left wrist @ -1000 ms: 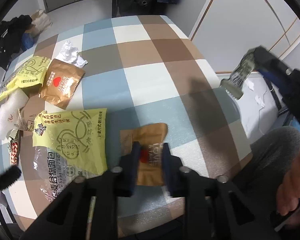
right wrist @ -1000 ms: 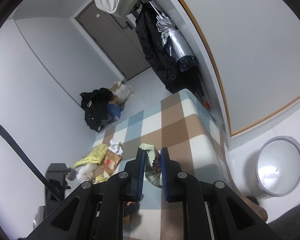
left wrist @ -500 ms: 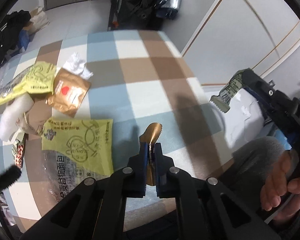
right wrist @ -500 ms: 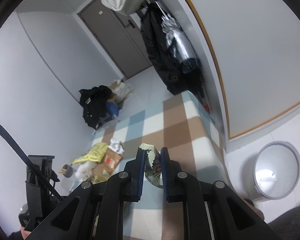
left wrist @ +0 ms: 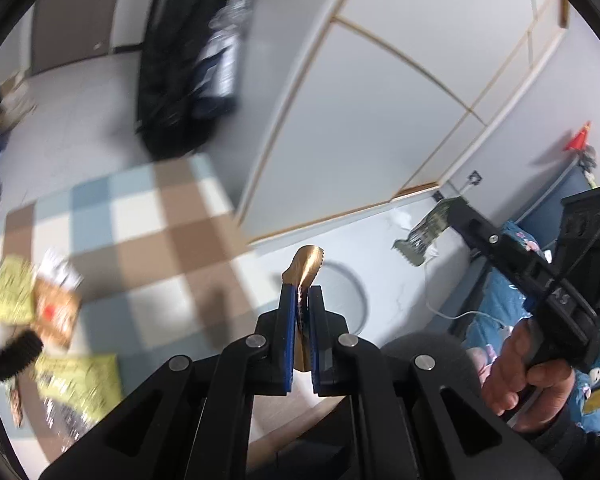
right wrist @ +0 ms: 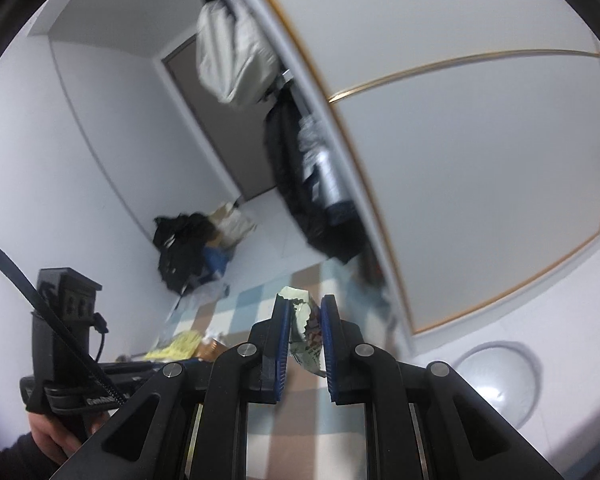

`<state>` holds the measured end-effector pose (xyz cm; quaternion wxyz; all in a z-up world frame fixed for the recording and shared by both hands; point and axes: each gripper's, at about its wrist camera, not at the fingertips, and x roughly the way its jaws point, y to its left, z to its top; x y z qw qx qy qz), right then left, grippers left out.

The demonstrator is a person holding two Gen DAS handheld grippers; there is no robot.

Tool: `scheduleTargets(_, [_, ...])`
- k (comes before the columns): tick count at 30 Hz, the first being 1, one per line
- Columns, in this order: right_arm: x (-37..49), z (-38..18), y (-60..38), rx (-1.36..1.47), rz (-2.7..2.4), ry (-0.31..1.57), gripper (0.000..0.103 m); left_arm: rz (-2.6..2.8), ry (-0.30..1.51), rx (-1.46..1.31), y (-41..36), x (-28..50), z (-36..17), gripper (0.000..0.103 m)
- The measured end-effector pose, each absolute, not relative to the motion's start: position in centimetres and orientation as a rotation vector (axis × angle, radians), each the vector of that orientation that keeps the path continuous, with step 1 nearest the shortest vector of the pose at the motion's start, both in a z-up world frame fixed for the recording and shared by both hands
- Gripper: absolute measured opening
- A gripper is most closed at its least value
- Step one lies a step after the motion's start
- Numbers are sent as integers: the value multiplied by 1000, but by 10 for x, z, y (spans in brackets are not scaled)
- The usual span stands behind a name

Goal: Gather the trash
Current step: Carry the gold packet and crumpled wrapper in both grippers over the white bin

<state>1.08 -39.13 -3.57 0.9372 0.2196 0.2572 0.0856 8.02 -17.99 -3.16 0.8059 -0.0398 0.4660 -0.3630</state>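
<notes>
**Two Wrappers Held Above a Checked Table**

A folded brown wrapper (left wrist: 305,266) is pinched between the blue pads of the left gripper (left wrist: 301,300), whose jaws are pressed fully together on it; the crimped end of the wrapper sticks up past the fingertips. Behind it, the rim of a round white bin (left wrist: 362,300) is seen on the pale floor, beside the edge of the table (left wrist: 168,240) with its blue, brown and white checked cloth.

A crumpled green-and-white wrapper (right wrist: 306,334) is gripped by the right gripper (right wrist: 305,312), whose jaws are nearly closed, with only the wrapper's thickness between them. In the left wrist view the same gripper is seen at the right, held in a hand (left wrist: 528,376) with the wrapper hanging from its tip over the floor. In the right wrist view the white bin (right wrist: 500,380) is seen low at the right, beyond the corner of the table.

More litter is left on the cloth: a yellow packet (left wrist: 80,380) near the table's front edge, a second yellow packet (left wrist: 12,292) farther back, a brown packet (left wrist: 54,314) with a red mark beside it, and a scrap of white paper (left wrist: 58,266) just behind that. These are blurred in the left wrist view. Dark coats (right wrist: 312,184) are hung along the wall past the far end of the table.
</notes>
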Motion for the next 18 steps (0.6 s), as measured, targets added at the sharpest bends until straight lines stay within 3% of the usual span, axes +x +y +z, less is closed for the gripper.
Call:
scheduleTargets(7, [10, -38, -456, 485, 69, 502, 14, -883, 984, -18, -251, 93, -27, 2])
scheduleTargets(18, [13, -100, -550, 587, -92, 642, 14, -1005, 1090, 56, -336, 108, -72, 2])
